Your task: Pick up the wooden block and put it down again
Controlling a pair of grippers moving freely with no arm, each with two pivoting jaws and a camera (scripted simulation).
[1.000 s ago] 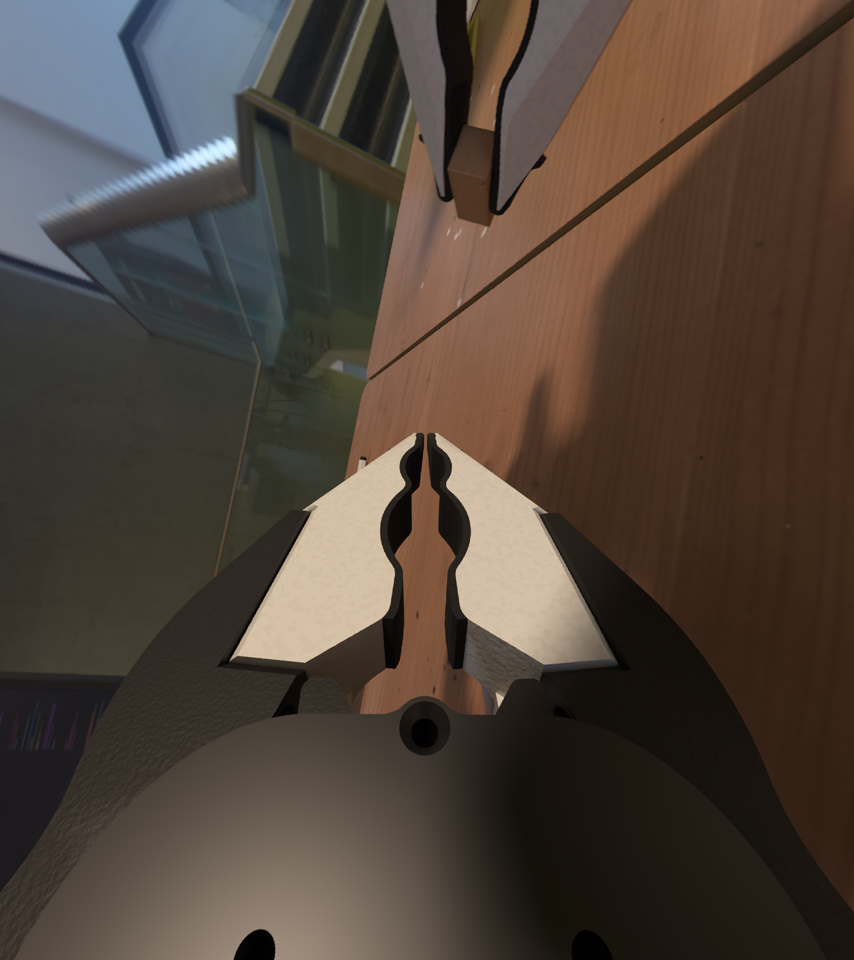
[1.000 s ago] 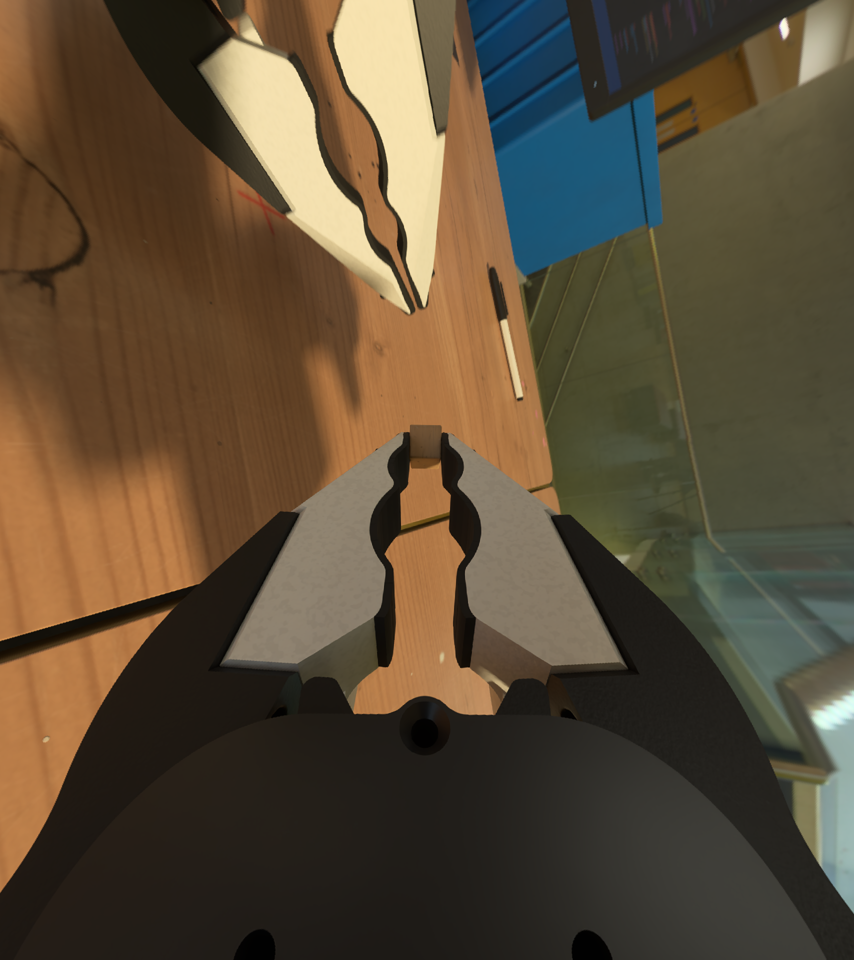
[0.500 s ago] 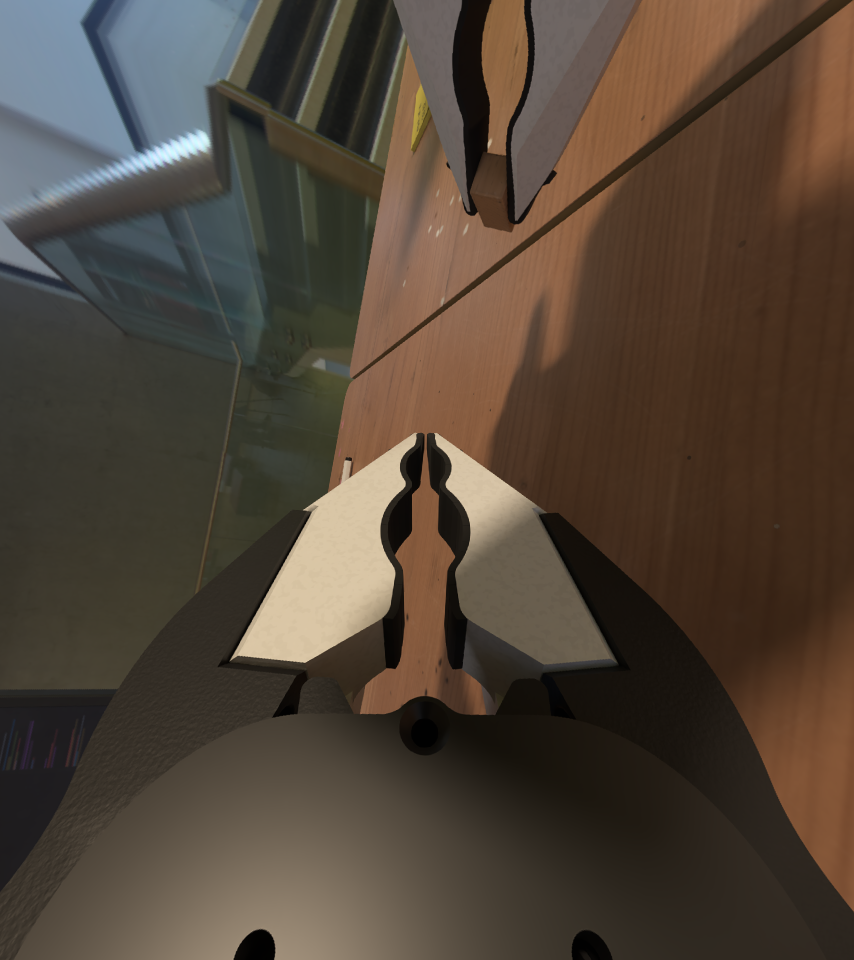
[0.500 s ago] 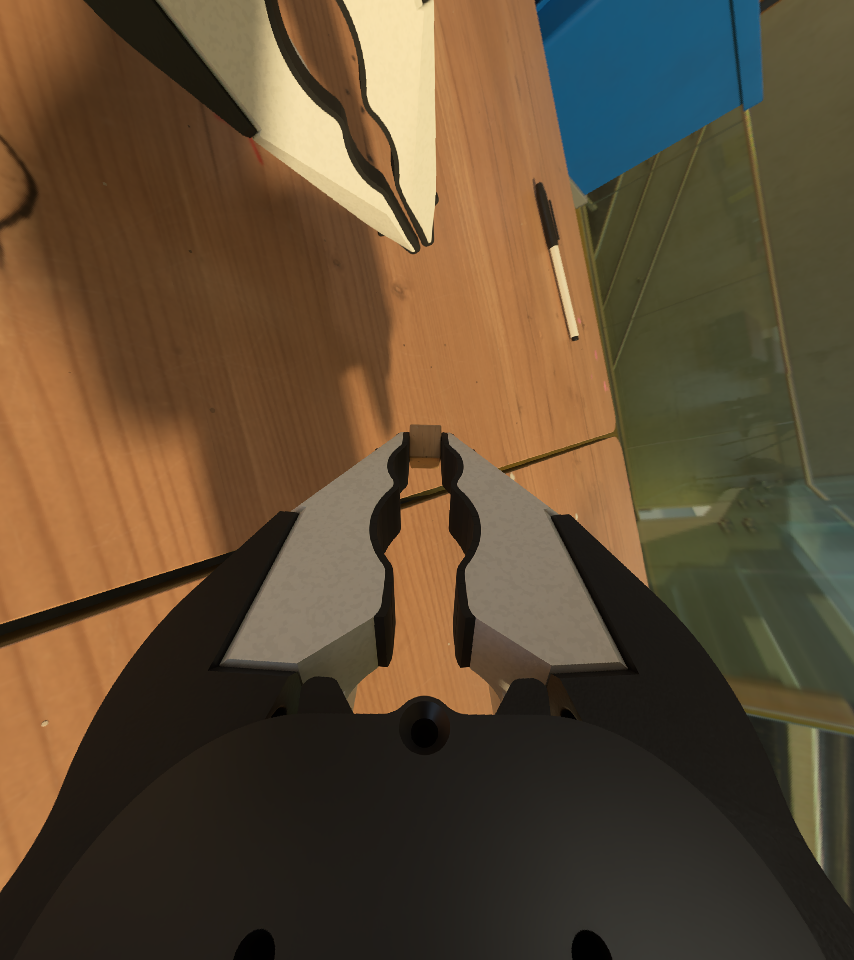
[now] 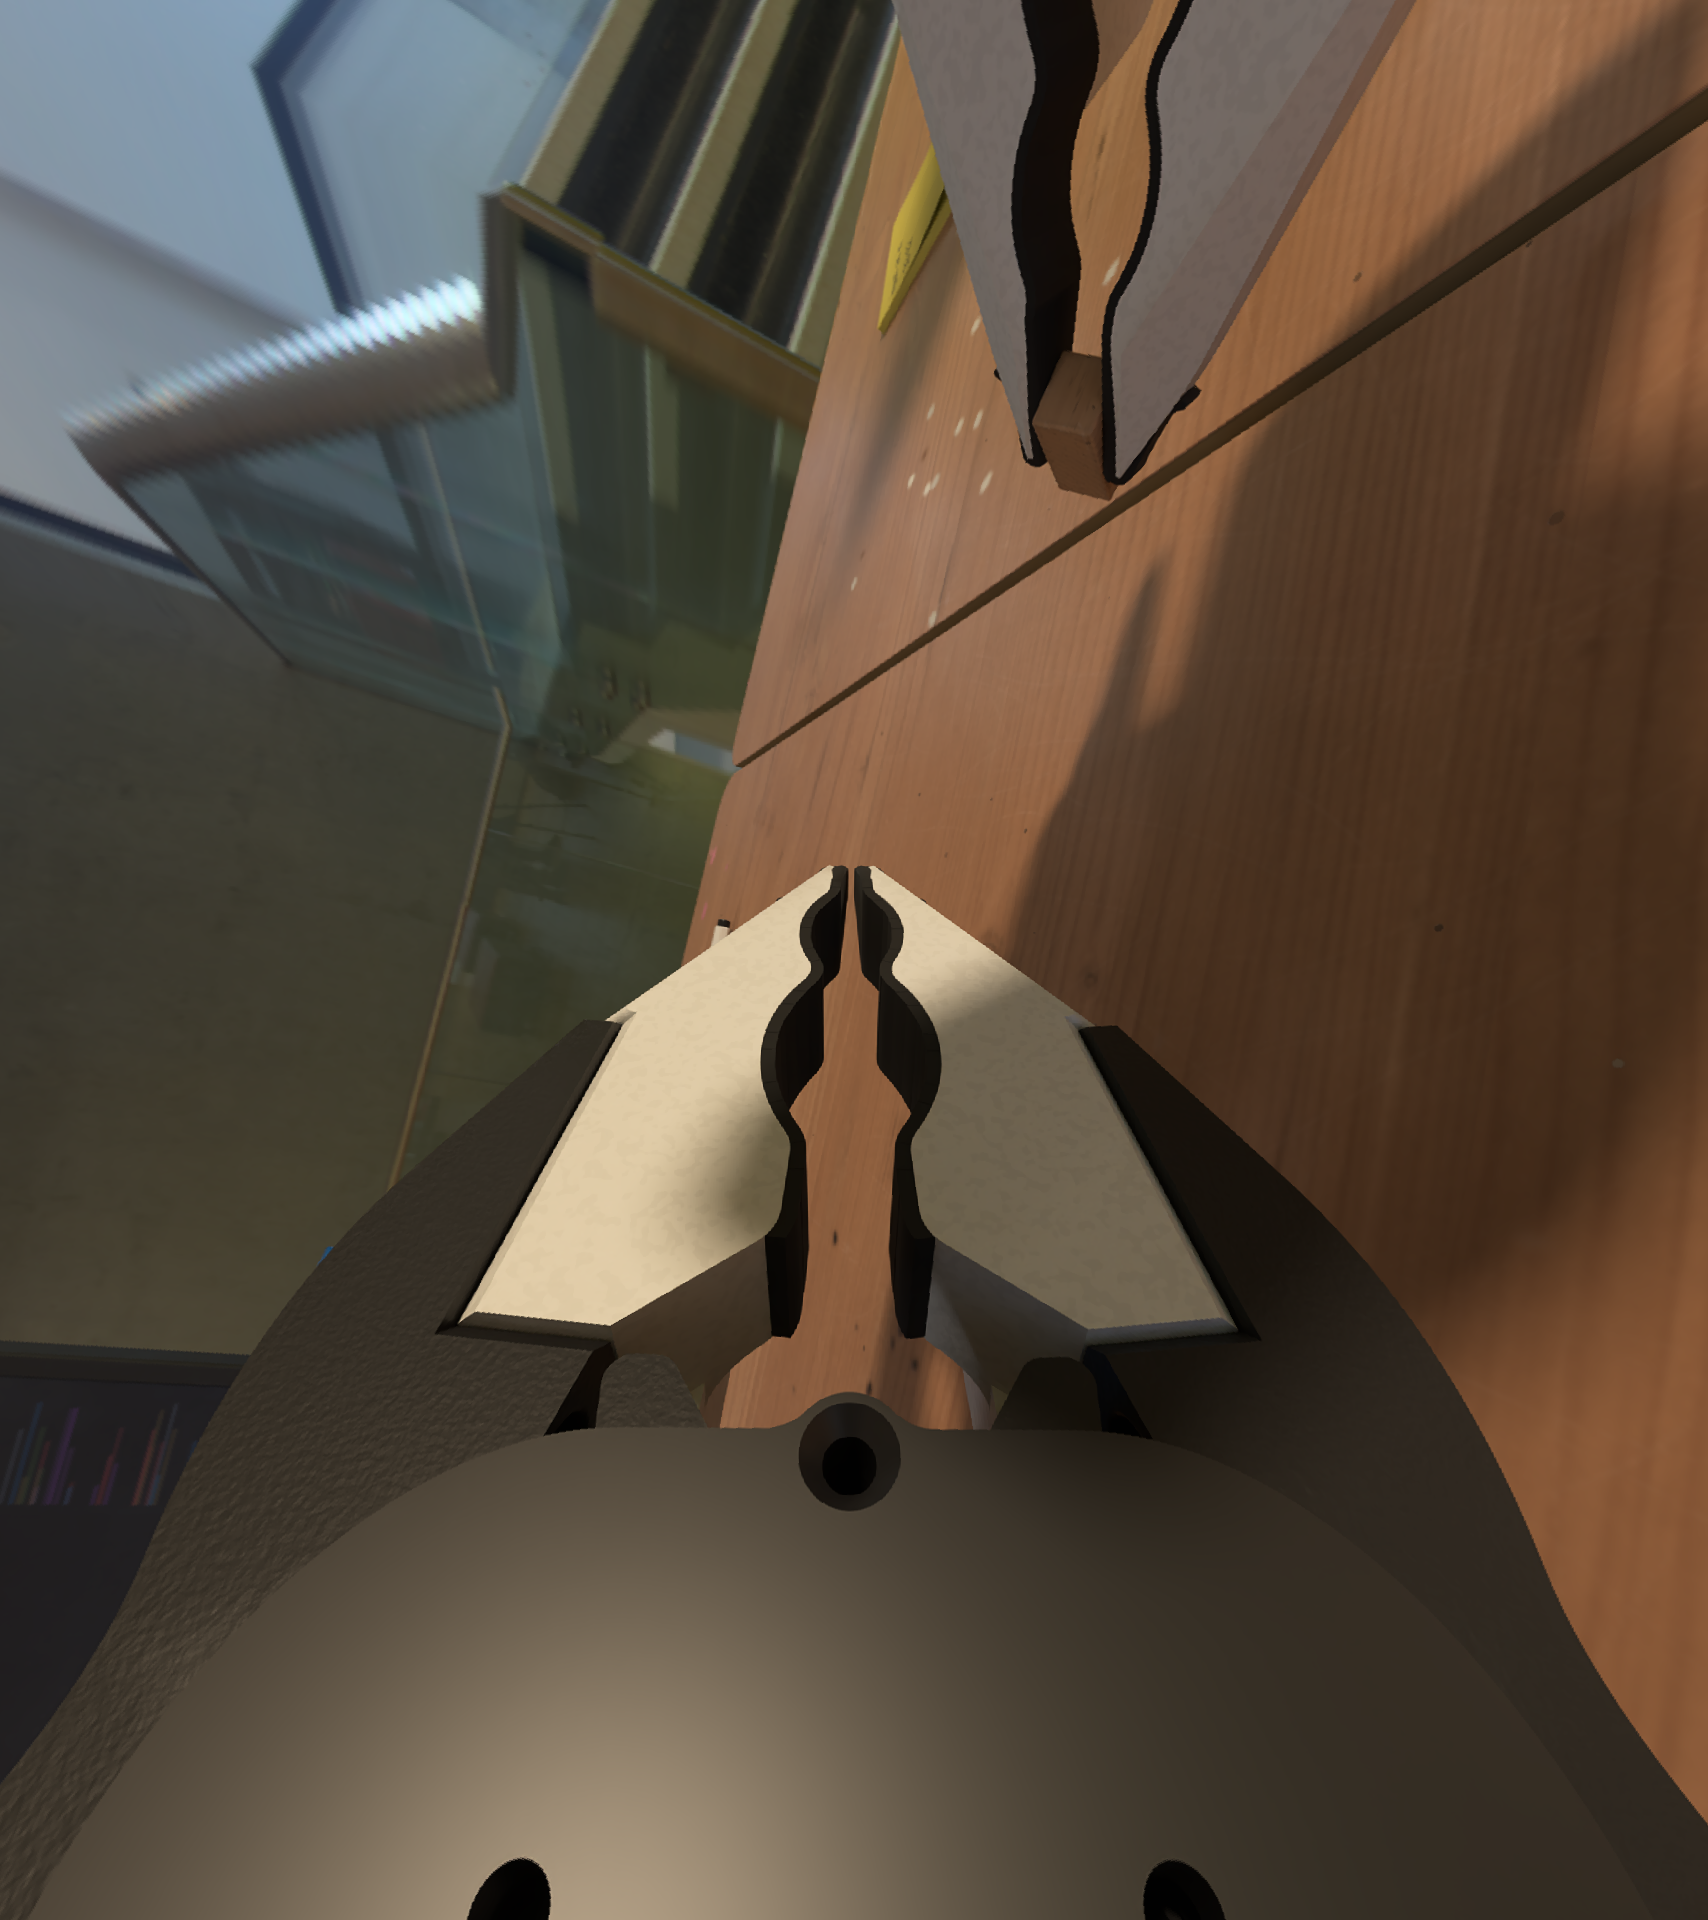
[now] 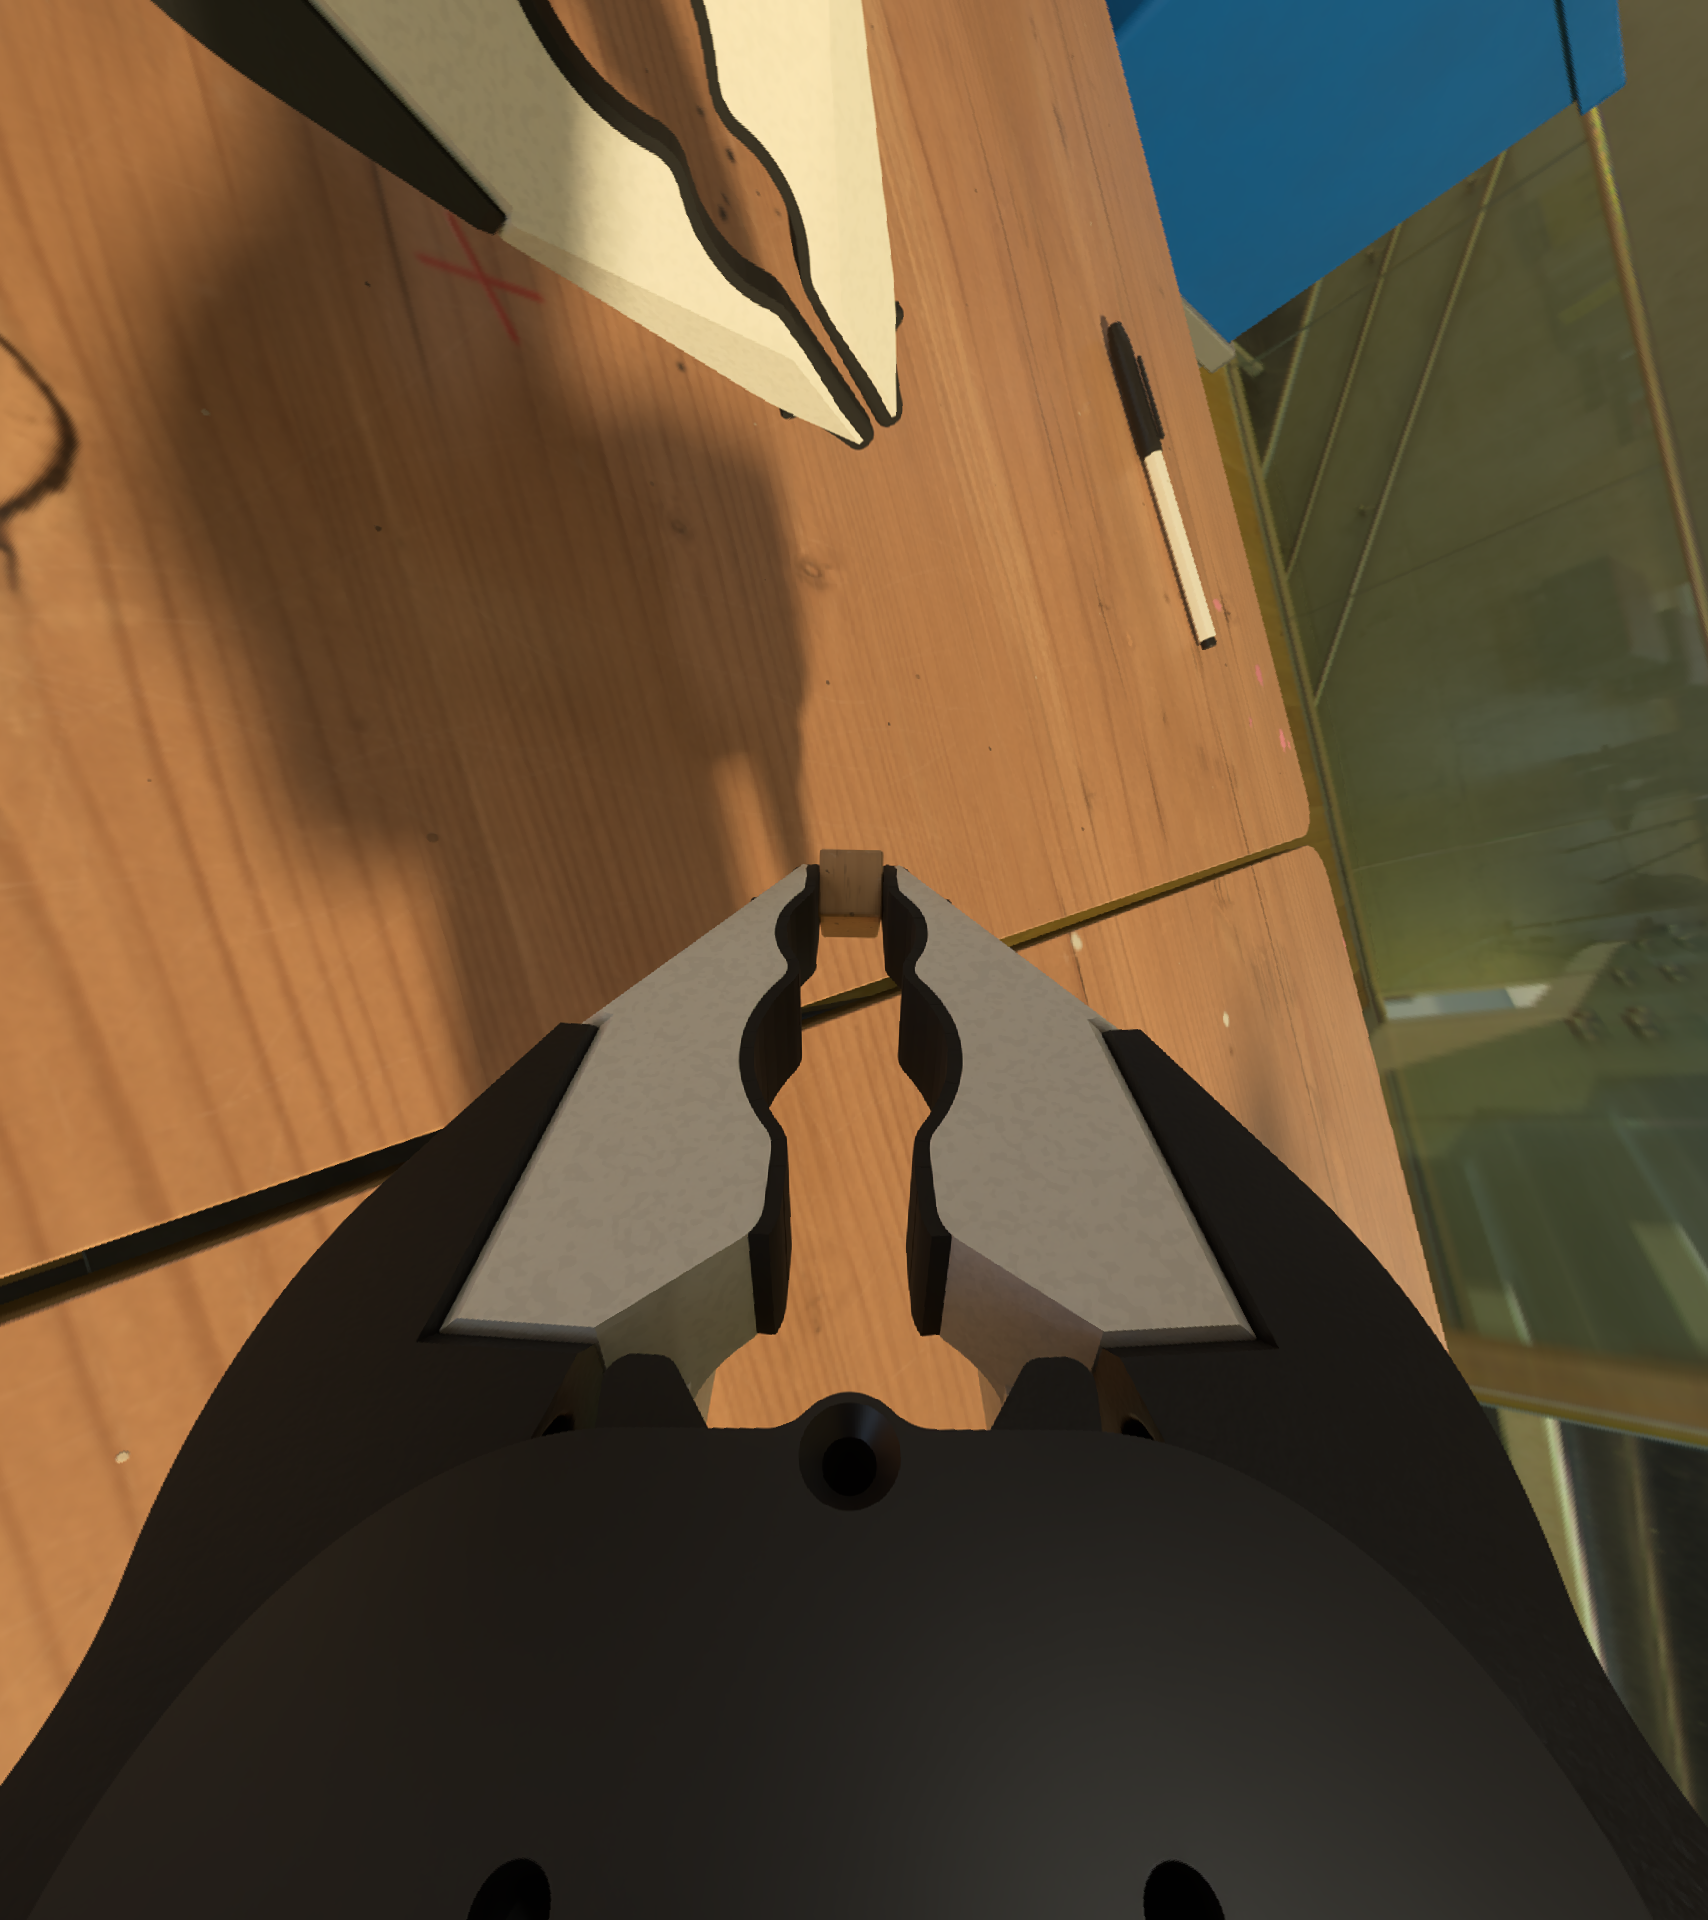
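While my right gripper (image 6: 850, 896) is pinching the wooden block (image 6: 850, 891) at its tips, twelve o'clock, I am judging it light, rigid, best held across flat sides.

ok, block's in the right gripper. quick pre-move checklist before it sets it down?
1. Grip: right gripper shut on the wooden block, pinched at the fingertips only: ok, but shallow.
2. Block height over the table: cannot tell whether it is lifted or touching.
3. Left gripper shut, holding nothing, apart from the block: ok.
4. Drop zone: bare wood under the block; the table seam runs just beside it: cannot tell if it lands across the seam.
5. Marker pen lies near the table edge, well aside: ok.
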